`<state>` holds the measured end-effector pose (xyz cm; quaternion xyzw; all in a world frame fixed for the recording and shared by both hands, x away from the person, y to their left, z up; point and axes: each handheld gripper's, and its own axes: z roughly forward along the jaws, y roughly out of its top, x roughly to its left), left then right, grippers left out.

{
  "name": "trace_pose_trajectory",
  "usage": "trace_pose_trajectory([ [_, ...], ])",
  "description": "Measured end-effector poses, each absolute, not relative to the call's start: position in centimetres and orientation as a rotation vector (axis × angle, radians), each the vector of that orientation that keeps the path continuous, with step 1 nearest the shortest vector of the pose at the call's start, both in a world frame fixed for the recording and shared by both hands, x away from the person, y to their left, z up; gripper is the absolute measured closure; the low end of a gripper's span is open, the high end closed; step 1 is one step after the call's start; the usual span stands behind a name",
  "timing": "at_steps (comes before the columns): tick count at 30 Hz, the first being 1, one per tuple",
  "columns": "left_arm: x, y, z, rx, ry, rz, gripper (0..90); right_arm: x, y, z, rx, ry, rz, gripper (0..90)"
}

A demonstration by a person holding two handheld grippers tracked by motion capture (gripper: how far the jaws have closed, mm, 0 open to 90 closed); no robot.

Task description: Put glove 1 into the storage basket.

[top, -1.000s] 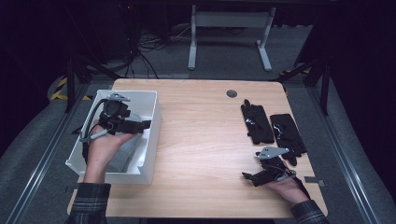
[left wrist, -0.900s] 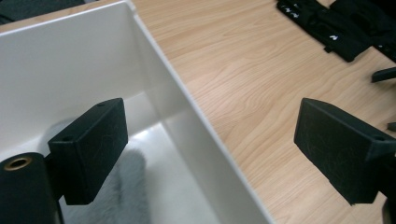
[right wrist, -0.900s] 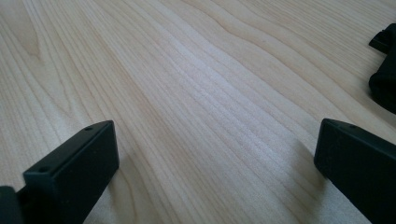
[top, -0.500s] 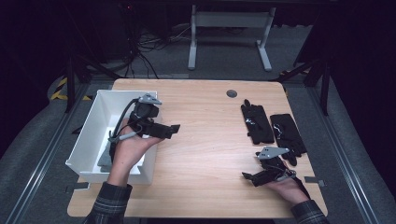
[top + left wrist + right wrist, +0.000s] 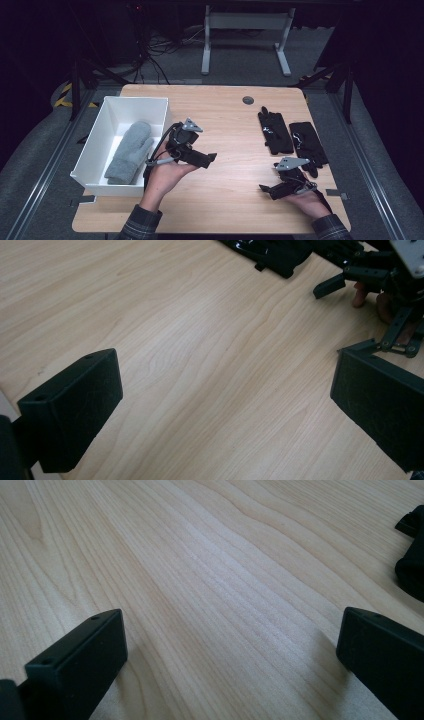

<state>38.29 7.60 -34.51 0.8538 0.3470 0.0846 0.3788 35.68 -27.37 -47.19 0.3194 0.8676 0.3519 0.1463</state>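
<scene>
Resting low at the near right edge of the wooden table (image 5: 230, 120), the right gripper (image 5: 267, 189) is held with its jaws spread wide and nothing between them, bare wood being seen between them in the right gripper view. Just left of centre, the left gripper (image 5: 210, 159) is carried above the tabletop beside the white bin (image 5: 95, 150), pointed toward the right; its jaws have just been opening and are now spread apart, with nothing but bare wood seen between them in the left gripper view. A grey mitten (image 5: 129, 152) is seen lying inside the bin, apart from both grippers. Beyond the right gripper, two black gloves (image 5: 274, 132) are laid flat side by side on the right part of the table, the nearer one (image 5: 306, 145) just past that gripper. A small round grommet (image 5: 248, 100) is set near the far edge.
</scene>
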Motion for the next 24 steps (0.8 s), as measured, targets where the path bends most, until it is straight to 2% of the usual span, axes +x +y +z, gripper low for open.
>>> trace_pose_trajectory([
  [6,37.6,6.8,-36.7,2.189,0.870,0.223,4.3,35.7,-27.4,-47.2,0.920,2.498,1.013,0.1],
  [24,35.6,6.5,-44.8,2.310,0.858,0.246,2.0,35.6,-27.3,-47.2,0.927,2.495,1.010,0.0],
])
